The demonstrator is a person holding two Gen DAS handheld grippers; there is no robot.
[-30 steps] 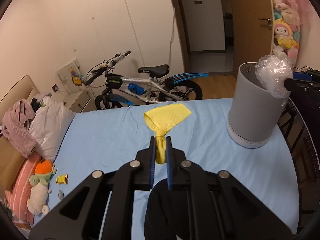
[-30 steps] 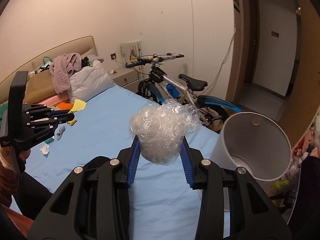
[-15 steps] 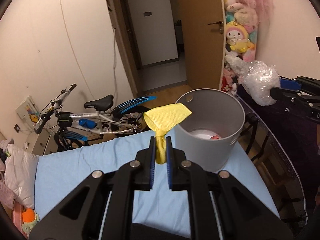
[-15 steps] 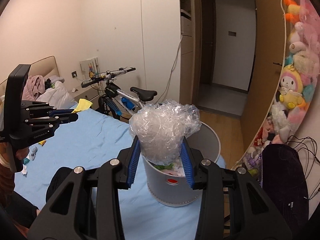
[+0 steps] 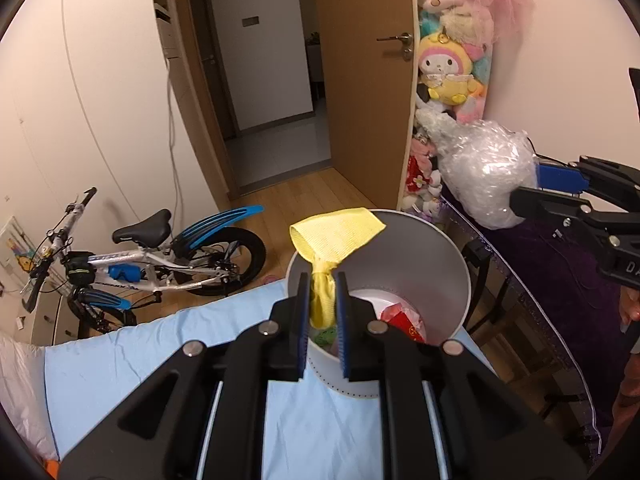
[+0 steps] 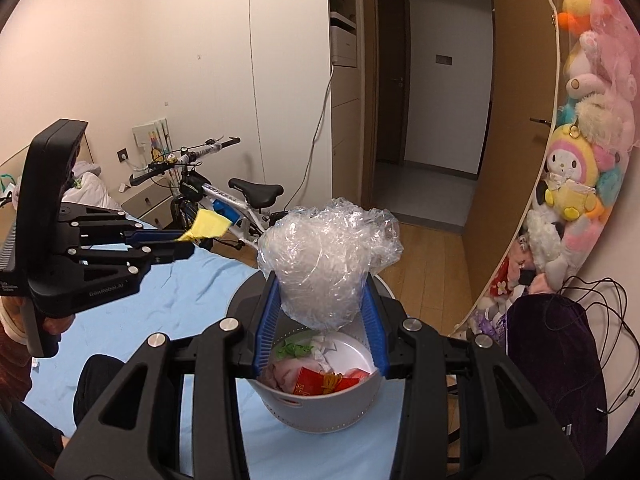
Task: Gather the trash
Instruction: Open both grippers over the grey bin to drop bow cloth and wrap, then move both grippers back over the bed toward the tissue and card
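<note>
A grey round bin (image 5: pixel 440 264) stands on the bed's corner, with a red packet (image 6: pixel 316 382) and other scraps inside. My left gripper (image 5: pixel 323 280) hangs over the bin's near rim. Its jaws are opening, and a yellow cloth (image 5: pixel 336 236) still stands pinched between the blue pads. My right gripper (image 6: pixel 320 284) is shut on a crumpled wad of clear plastic (image 6: pixel 328 256), directly above the bin (image 6: pixel 320 412). In the right wrist view the left gripper (image 6: pixel 188 242) and the yellow cloth (image 6: pixel 208 228) appear at the left. The right gripper (image 5: pixel 528 188) and the plastic wad (image 5: pixel 484 176) show at the right of the left wrist view.
A light blue bed sheet (image 5: pixel 160 360) lies under the bin. Beside the bed a child's bicycle (image 5: pixel 152 268) leans by the wall. Plush toys (image 5: pixel 452 76) hang on the open wooden door. A dark purple cloth (image 6: pixel 556 360) covers furniture at the right.
Both grippers have swung from over the bed to the bin, which now lies right under them and shows its inside. The left jaws stand slightly wider around the cloth.
</note>
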